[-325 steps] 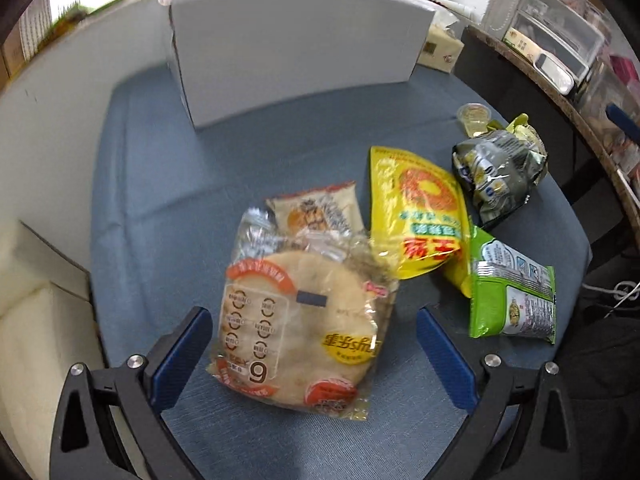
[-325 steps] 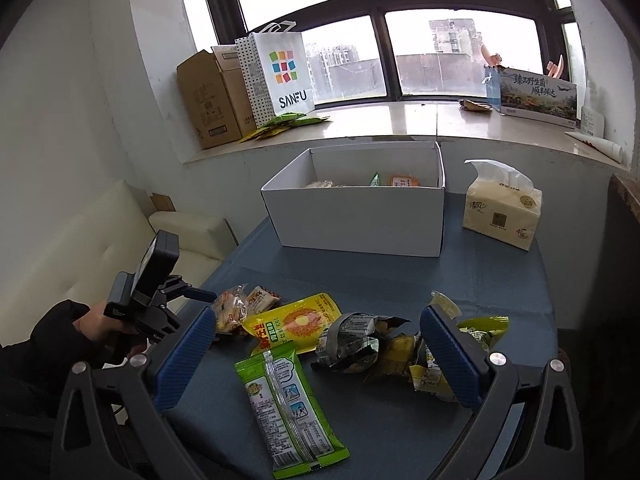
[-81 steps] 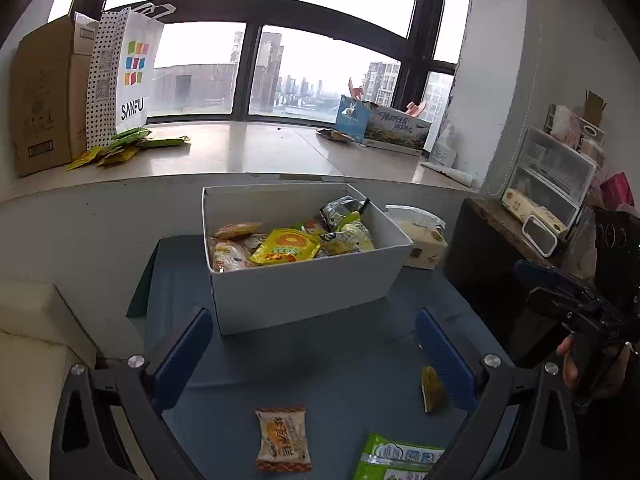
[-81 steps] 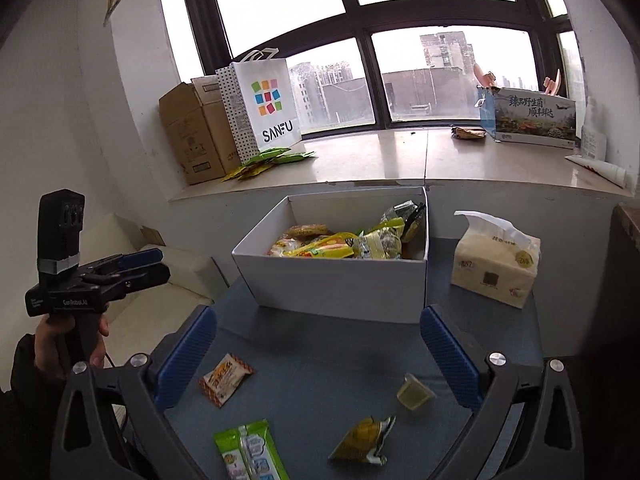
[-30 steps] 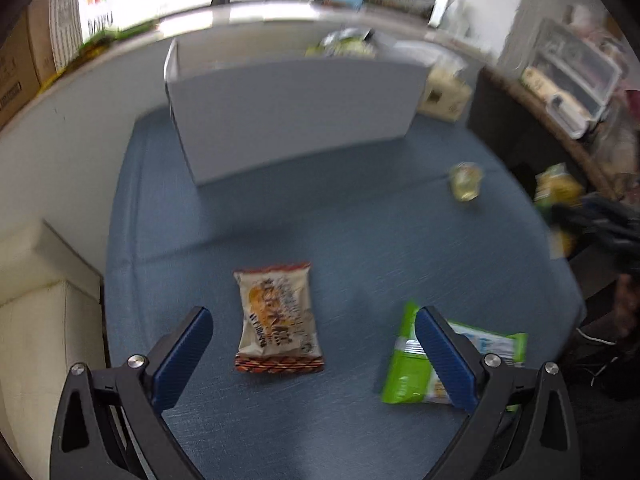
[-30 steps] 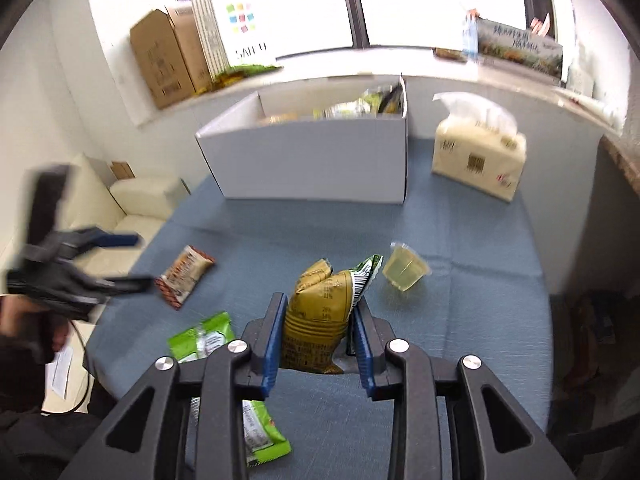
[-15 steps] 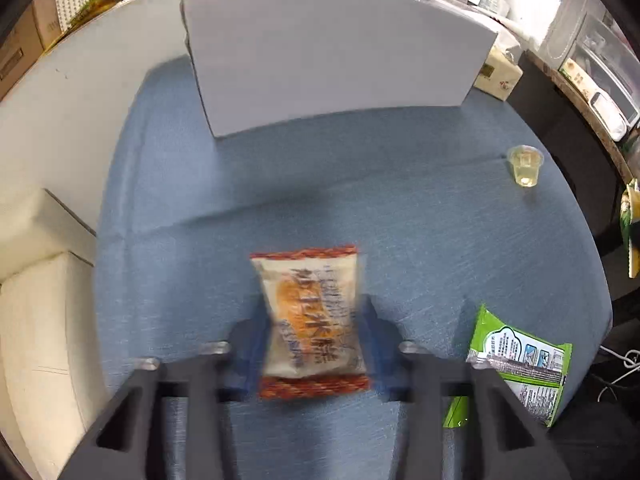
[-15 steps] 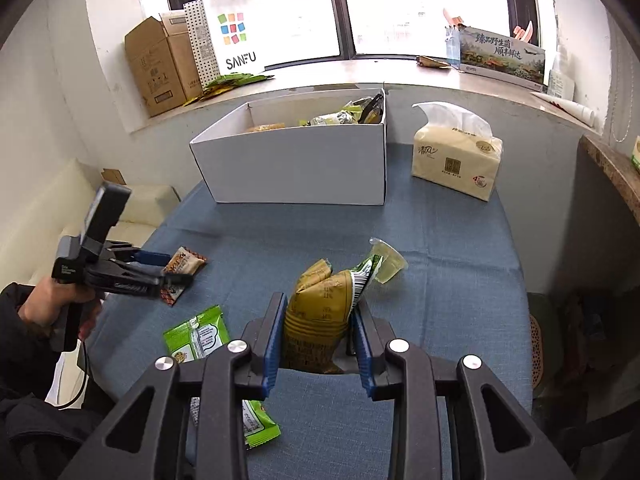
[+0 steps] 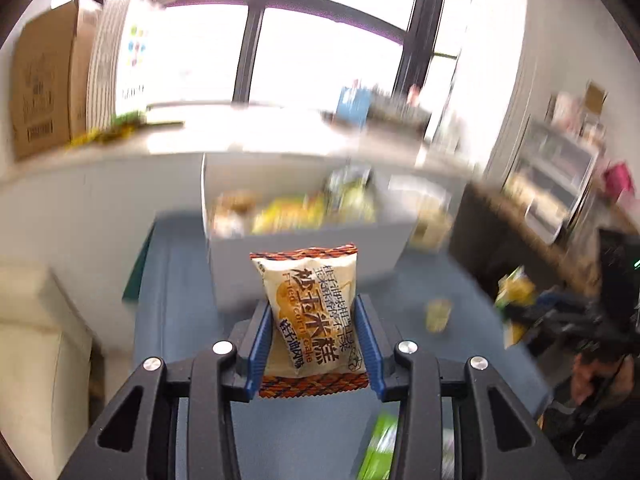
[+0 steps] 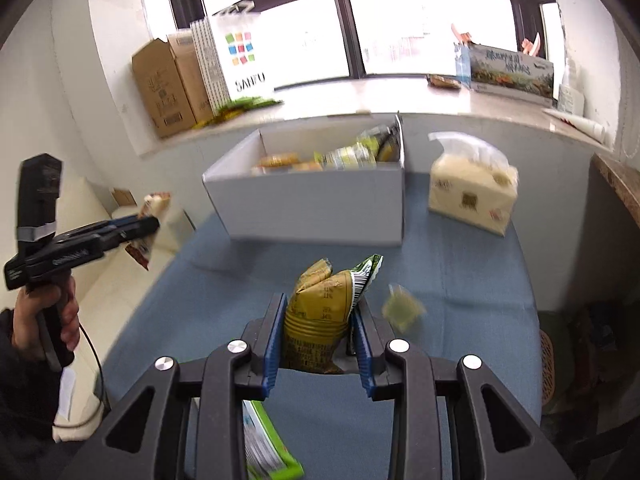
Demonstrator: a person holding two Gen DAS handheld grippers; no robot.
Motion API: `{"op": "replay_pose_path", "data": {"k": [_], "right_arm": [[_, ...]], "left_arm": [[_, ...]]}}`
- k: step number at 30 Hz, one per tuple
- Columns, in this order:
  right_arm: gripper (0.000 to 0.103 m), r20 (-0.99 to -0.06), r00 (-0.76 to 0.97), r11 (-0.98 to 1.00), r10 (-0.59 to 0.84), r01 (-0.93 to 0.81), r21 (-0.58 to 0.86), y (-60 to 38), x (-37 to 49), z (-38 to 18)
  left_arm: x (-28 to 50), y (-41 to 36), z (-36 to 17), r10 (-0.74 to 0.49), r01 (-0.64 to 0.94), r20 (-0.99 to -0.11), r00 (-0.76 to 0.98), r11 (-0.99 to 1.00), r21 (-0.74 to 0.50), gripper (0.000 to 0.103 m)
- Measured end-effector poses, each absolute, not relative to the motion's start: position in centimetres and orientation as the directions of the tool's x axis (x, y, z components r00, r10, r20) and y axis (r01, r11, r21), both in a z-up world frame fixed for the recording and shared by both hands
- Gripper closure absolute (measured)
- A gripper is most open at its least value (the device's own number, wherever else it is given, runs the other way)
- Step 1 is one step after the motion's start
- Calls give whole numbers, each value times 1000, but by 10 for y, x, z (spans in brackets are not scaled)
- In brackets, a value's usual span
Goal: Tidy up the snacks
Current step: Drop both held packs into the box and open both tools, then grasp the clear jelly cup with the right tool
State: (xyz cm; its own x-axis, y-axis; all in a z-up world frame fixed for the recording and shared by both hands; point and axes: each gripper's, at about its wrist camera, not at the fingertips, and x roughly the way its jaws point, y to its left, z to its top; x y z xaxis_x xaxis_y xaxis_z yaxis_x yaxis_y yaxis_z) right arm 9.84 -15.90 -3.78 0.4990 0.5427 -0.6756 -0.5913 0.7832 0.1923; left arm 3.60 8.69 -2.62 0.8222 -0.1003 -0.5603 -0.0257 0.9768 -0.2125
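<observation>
Above the blue desk (image 10: pixel 460 280), each gripper's jaws clamp a packet, left gripper (image 9: pixel 316 344) the corn cake (image 9: pixel 312 312), right gripper (image 10: pixel 320 344) the olive packet (image 10: pixel 320 312), the white box (image 10: pixel 320 204) already part-filled, a jelly cup (image 10: pixel 402 310) and green packet (image 10: pixel 264 448) left.

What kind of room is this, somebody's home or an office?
Probably a lived-in room in a flat or small office. A big window with a deep sill holds cardboard boxes and a shopping bag, and a cream sofa stands beside the table.

We read "Fried corn cake" on the snack pack (image 9: pixel 310 312) and "SANFU" on the paper bag (image 10: pixel 240 60).
</observation>
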Motion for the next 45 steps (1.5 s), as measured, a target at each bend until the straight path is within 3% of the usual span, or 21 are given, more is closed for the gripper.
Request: {"op": "replay_pose_path", "data": {"k": [8, 13, 20, 22, 23, 24, 25, 30, 39, 45], "right_arm": [[69, -614, 512, 745, 600, -637, 197, -102, 163, 10], [69, -624, 530, 761, 574, -626, 170, -59, 224, 18], [67, -673, 517, 806, 529, -554, 208, -22, 304, 8], [57, -681, 527, 825, 509, -523, 213, -20, 319, 6], [43, -681, 518, 824, 517, -516, 234, -20, 326, 4], [7, -687, 502, 823, 525, -507, 258, -22, 332, 2], [0, -691, 499, 828, 523, -490, 273, -24, 337, 1], [0, -664, 533, 833, 524, -483, 270, -36, 332, 8], [0, -614, 543, 793, 572, -557, 246, -54, 291, 30], [0, -568, 538, 744, 622, -632, 217, -87, 224, 38]], "left_arm": [[104, 106, 33, -77, -8, -483, 872, 985, -172, 59], [168, 128, 39, -75, -38, -520, 851, 978, -205, 59], [234, 145, 9, -59, -76, -599, 799, 977, -197, 55], [243, 147, 2, -48, -86, -621, 782, 979, -185, 29], [246, 149, -3, -41, -103, -637, 770, 977, -188, 0], [245, 151, -5, -35, -116, -635, 772, 974, -194, 0], [243, 152, -6, -26, -128, -633, 774, 972, -196, 0], [232, 159, -4, -13, -157, -618, 786, 963, -219, 0], [192, 134, 17, 11, -111, -582, 813, 985, -135, 0], [120, 96, 28, -96, 22, -520, 849, 989, -146, 0]]}}
